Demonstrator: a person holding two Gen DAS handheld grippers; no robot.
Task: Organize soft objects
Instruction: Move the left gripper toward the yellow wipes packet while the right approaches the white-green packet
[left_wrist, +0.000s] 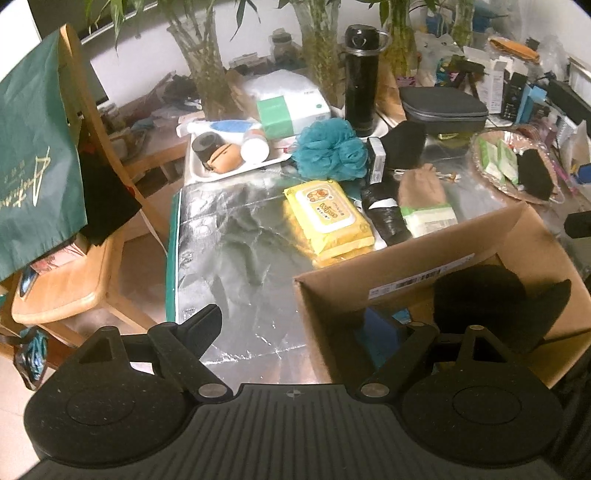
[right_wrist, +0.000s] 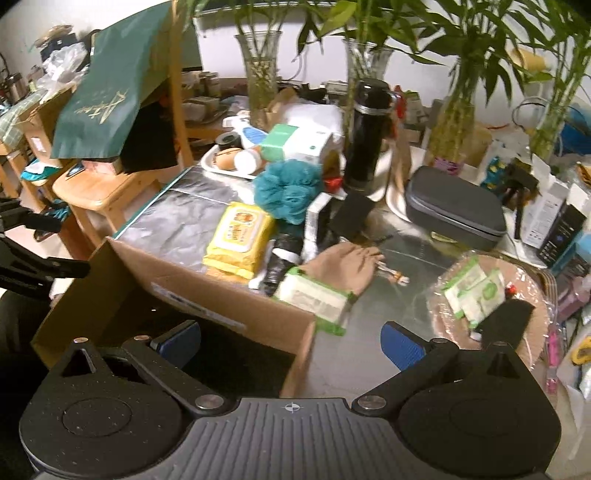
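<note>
An open cardboard box (left_wrist: 406, 266) (right_wrist: 221, 295) stands at the near edge of the foil-covered table, with a black soft item (left_wrist: 480, 299) inside it. Behind the box lie a yellow wipes pack (left_wrist: 325, 218) (right_wrist: 240, 236), a teal bath pouf (left_wrist: 332, 149) (right_wrist: 288, 188), a tan cloth pouch (left_wrist: 421, 184) (right_wrist: 347, 262) and a green-and-white tissue pack (left_wrist: 428, 218) (right_wrist: 314, 299). My left gripper (left_wrist: 295, 321) is open and straddles the box's left wall, holding nothing. My right gripper (right_wrist: 291, 343) is open over the box's right corner, also with nothing in it.
A wicker basket (left_wrist: 491, 184) (right_wrist: 535, 288) with tissue packs sits at the right. A grey zip case (left_wrist: 443, 107) (right_wrist: 454, 210), a black flask (left_wrist: 362, 77) (right_wrist: 365, 136), a white tray (left_wrist: 195, 166) and plant vases crowd the back. A wooden chair (left_wrist: 74, 280) with a green bag stands at the left.
</note>
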